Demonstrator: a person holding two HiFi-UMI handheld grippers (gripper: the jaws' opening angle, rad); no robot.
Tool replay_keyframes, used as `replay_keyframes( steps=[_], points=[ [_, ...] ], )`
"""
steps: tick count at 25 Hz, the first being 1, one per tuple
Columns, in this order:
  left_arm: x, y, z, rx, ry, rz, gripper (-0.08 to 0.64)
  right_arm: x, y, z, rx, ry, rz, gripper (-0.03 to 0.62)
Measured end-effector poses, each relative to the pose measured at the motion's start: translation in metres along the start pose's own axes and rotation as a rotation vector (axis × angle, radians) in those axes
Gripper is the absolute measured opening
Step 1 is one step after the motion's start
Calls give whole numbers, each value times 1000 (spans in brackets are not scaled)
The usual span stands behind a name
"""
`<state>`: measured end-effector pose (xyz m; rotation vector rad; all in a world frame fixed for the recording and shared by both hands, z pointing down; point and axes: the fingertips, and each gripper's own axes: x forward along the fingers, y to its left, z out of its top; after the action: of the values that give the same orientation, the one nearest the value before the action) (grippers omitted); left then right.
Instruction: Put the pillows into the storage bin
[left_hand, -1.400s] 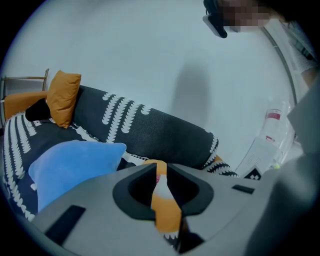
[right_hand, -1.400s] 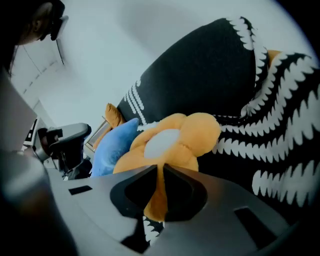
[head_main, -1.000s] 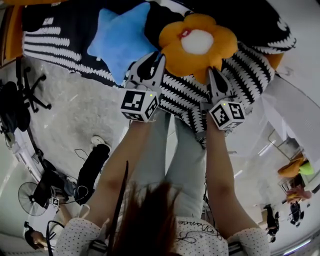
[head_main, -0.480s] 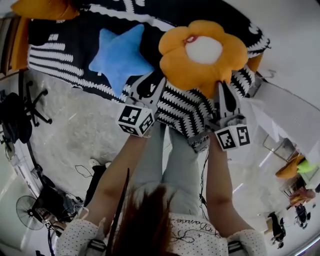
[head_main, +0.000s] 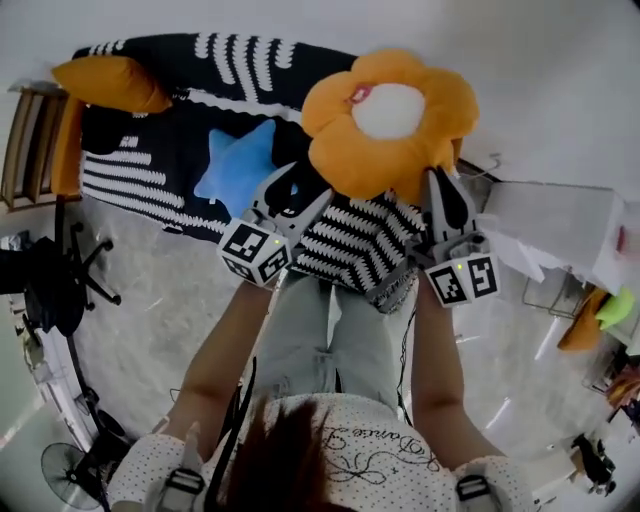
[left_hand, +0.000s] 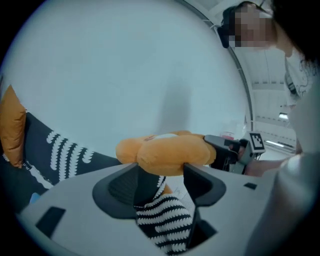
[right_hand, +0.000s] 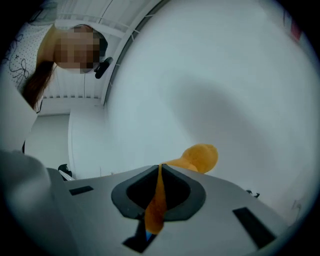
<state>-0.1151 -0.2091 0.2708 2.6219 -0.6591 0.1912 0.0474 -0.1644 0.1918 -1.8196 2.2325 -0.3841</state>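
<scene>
The orange flower-shaped plush pillow (head_main: 390, 125) sits just beyond both tongs: right gripper (head_main: 438, 180) pinches its edge; left gripper (head_main: 300, 183), jaws just opening, loosely straddles a petal.

Soft, even indoor light; strong fisheye bending at the edges, dark vignetted corners in both gripper views.

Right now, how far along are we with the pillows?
Done: nothing visibly binned. In hand: flower pillow raised, right gripper shut on its edge; left gripper has just been opening, a petal loose between its jaws. Left: blue star pillow and orange pillow on the striped cover.
</scene>
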Motion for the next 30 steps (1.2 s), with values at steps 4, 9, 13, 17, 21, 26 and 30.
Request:
replay_keyframes(
  steps=[4,9,13,17,21,26,30],
  points=[
    [1,-33,32,51,-3,-71,278,-18,8,41,-20,-54,-33,29],
    [18,-77,48,143,28,-152,277,-53,5,74,-62,-108,-100,29],
    [45,-126,42,203,81,-294,276,-102,-10,95,-89,-150,-199,29],
    [80,-187,25,213,123,-440,258,-167,-37,109,-113,-178,-309,29],
    [108,-255,-9,227,207,-613,252,-245,-59,112,-128,-194,-476,29],
    [126,-329,-61,271,325,-768,210,-334,-77,98,-99,-207,-652,29],
    [141,-379,-101,296,390,-854,190,-395,-97,84,-73,-217,-751,28]
  ],
)
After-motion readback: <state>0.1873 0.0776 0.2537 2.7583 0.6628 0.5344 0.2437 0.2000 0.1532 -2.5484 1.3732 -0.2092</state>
